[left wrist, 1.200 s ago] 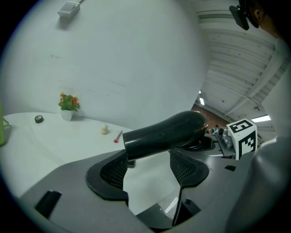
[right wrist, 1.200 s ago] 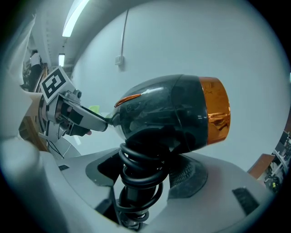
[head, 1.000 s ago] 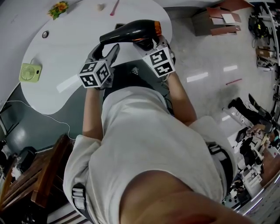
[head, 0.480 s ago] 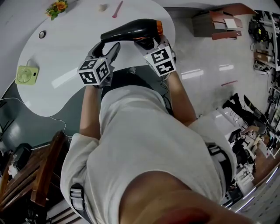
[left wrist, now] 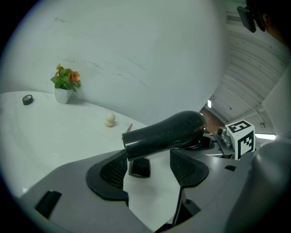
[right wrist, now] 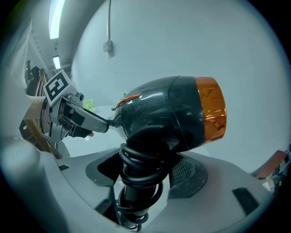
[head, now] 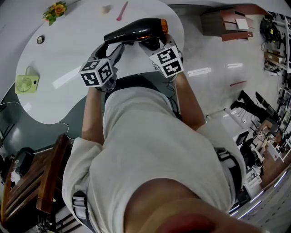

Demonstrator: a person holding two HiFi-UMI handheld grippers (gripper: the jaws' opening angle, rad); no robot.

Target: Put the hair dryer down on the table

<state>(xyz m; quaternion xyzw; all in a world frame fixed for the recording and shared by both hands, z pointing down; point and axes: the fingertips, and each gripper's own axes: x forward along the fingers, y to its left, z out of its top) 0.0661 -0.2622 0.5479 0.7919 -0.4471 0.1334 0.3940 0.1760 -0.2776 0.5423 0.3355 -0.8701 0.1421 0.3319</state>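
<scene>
A black hair dryer [head: 136, 29] with an orange rear cap is held level over the near edge of the white table [head: 68, 59]. My right gripper [head: 152, 44] is shut on its handle, which has the black cord coiled round it [right wrist: 136, 173]. The dryer's body [right wrist: 168, 113] fills the right gripper view above the right gripper [right wrist: 145, 175]. My left gripper [head: 111, 48] is open at the nozzle end. In the left gripper view the nozzle [left wrist: 166, 134] lies crosswise just above and beyond the left gripper [left wrist: 150, 166], and I cannot tell if it touches the pads.
On the table are a small green fan [head: 26, 83], a potted flower [head: 54, 10], a pink stick [head: 121, 10], a small white figure [head: 106, 8] and a dark round cap [head: 40, 39]. A wooden chair [head: 41, 182] stands at the lower left. Cardboard boxes [head: 227, 20] lie on the floor to the right.
Both grippers and the dryer have edged slightly farther over the table. The right gripper's hold on the handle and the open left gripper look the same.
</scene>
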